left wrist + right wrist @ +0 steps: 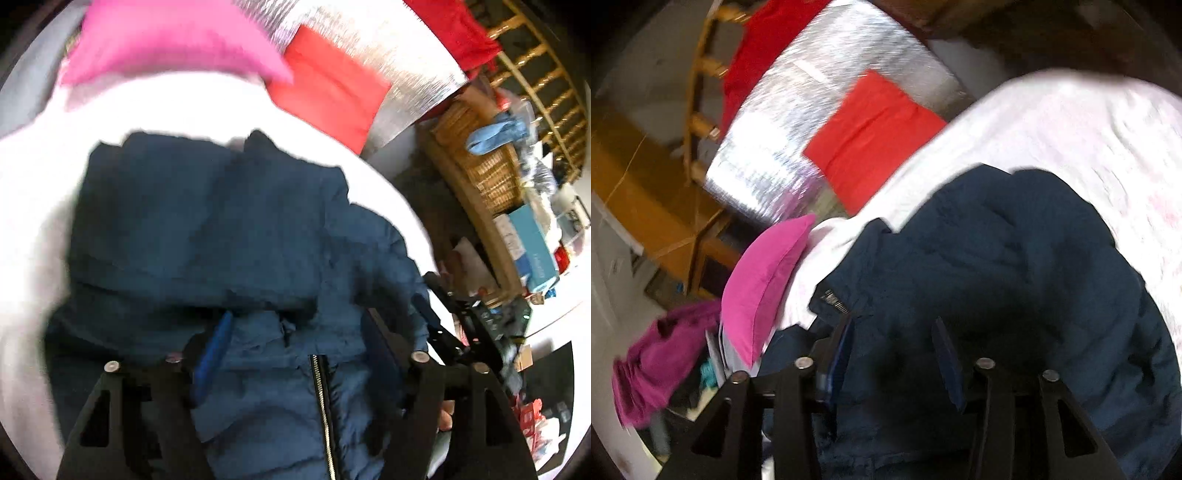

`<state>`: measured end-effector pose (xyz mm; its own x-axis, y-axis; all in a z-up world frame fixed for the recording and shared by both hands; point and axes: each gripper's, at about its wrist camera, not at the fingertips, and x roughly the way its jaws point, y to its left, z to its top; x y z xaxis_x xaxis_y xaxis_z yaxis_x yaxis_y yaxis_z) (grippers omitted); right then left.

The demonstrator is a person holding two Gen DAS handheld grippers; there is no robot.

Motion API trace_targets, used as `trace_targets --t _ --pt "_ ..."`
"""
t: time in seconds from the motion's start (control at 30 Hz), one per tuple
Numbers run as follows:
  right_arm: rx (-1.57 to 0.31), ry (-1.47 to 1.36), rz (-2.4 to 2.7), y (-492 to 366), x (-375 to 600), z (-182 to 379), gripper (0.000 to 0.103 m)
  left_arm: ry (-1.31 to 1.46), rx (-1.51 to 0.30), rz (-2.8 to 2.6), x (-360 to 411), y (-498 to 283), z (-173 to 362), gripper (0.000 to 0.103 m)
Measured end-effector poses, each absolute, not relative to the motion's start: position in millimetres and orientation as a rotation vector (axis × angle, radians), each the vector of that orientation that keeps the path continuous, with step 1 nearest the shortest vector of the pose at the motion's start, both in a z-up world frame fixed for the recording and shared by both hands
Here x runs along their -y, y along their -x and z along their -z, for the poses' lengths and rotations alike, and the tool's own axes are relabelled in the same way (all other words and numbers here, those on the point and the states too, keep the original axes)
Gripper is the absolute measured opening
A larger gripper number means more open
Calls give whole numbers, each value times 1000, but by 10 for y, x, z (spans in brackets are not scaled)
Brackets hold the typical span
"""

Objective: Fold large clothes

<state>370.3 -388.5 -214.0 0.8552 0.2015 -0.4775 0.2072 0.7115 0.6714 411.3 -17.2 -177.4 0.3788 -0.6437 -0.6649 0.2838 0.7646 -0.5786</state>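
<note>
**Folding a blue puffer jacket on the bed**

Lying bunched on the white bed (33, 229), the dark blue jacket (207, 221) fills both views. Left hand-held gripper (295, 354) hovers over its zipper (321, 398), jaws apart, gripping nothing. Right hand-held gripper (894, 350) likewise stands open above the fabric.

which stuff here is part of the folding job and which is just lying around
Part of the job:
- dark blue puffer jacket
- left gripper, open over it
- right gripper, open over it
- white bed sheet under it

Lying about:
- pink pillow
- red cushion
- magenta garment
- wicker basket
</note>
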Motion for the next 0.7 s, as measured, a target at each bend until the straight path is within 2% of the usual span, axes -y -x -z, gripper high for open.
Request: trace_targets --t 0.07,0.17,0.23,0.37,0.53,0.57,0.63,0.7 --pt "-554 -745 -21 -3710 3797 2094 67 406 -994 607 -48 -4115 1689 75" --pt "-553 -606 -93 -3735 3497 1989 72 443 -965 478 -397 -4158 1700 75" --pt "-574 -443 -189 -3759 3083 1927 73 493 -989 370 -611 -4231 1806 75" --pt "-582 -246 -259 -3729 2547 1859 83 611 -1081 183 -870 -4360 2099 75" --pt "-620 -46 -267 -3837 2019 1834 85 699 -1089 80 -1130 -4361 2097 75" --pt "-675 126 -263 -3956 1725 1892 86 698 -1085 69 -1168 -4349 2075 75" --pt "-696 188 -260 -3996 1620 1928 86 703 -1073 43 -1234 -4312 2036 75" --pt "-739 377 -228 -4125 1377 2055 86 704 -1067 15 -1382 -4288 2027 75"
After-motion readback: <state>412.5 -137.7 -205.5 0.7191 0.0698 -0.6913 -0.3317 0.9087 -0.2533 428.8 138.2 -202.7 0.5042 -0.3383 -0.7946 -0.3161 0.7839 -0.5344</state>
